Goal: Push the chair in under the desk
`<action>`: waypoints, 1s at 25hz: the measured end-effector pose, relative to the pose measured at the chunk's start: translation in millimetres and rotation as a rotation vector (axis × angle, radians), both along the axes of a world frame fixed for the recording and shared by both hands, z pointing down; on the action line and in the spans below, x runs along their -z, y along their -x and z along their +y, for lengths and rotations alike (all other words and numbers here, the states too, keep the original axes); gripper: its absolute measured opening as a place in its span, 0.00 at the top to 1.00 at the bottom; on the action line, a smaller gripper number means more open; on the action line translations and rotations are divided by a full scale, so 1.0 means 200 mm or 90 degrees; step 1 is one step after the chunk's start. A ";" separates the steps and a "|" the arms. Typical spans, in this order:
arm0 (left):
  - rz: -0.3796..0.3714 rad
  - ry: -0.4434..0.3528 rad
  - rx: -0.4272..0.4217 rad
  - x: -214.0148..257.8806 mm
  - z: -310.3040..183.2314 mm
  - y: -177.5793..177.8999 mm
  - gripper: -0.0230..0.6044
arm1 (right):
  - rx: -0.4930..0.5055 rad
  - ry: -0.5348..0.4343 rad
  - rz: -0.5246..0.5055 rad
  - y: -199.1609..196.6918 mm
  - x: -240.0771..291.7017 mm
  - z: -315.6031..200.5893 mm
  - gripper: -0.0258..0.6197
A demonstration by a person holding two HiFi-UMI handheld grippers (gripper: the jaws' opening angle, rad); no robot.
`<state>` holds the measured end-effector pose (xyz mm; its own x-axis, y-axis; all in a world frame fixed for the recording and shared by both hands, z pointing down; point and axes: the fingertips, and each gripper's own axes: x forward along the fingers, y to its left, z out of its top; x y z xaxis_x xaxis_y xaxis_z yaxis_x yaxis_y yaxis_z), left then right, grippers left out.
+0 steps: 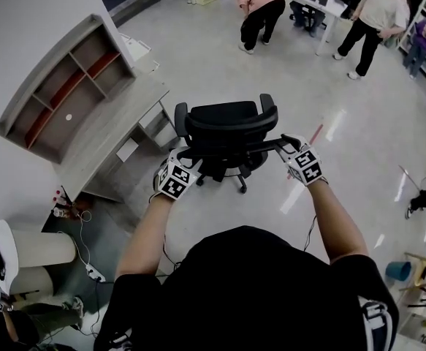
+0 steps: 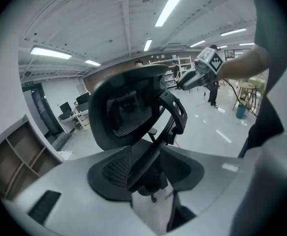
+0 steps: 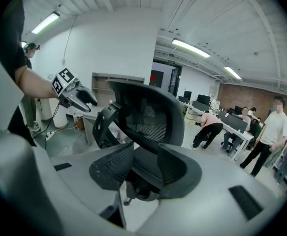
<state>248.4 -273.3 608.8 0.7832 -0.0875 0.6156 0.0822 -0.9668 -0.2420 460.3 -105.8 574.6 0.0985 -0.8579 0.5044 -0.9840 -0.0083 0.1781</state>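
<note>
- Black mesh chair stands out on the glossy grey floor, its back towards me. It is near the right end of the grey bench and not under it.
- Left tool is at the left edge of the chair's back with its jaws apart. A black strut of the chair runs through the gap, not pinched.
- Right tool is at the right edge, jaws also parted, with the chair's frame between them and nothing gripped.
- Black-and-white square marker patterns face up on both tools' cubes.
- The bench carries a grey shelf unit with reddish-brown boards inside.
- People stand around another desk further off.
</note>
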 end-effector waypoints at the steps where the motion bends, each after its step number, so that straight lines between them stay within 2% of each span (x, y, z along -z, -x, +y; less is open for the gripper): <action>1: -0.017 -0.015 -0.009 -0.03 0.00 -0.01 0.68 | 0.014 0.015 0.011 0.00 -0.03 -0.01 0.72; 7: -0.104 -0.090 -0.060 -0.17 -0.04 -0.07 0.62 | 0.088 0.103 0.085 -0.02 -0.18 -0.05 0.63; 12: -0.166 -0.175 -0.106 -0.27 -0.06 -0.11 0.60 | 0.158 0.189 0.168 -0.05 -0.32 -0.07 0.57; 17: -0.211 -0.203 -0.128 -0.37 -0.10 -0.14 0.55 | 0.207 0.253 0.212 -0.06 -0.47 -0.10 0.52; 22: -0.245 -0.222 -0.145 -0.44 -0.15 -0.18 0.54 | 0.231 0.289 0.234 -0.09 -0.55 -0.15 0.50; 25: -0.285 -0.233 -0.162 -0.51 -0.16 -0.19 0.52 | 0.257 0.331 0.280 -0.12 -0.63 -0.16 0.48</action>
<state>285.9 -305.3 710.6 0.4811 -0.1987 0.8539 0.4687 -0.7648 -0.4421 484.5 -138.3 700.2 0.1124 -0.5350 0.8373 -0.7315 0.5258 0.4341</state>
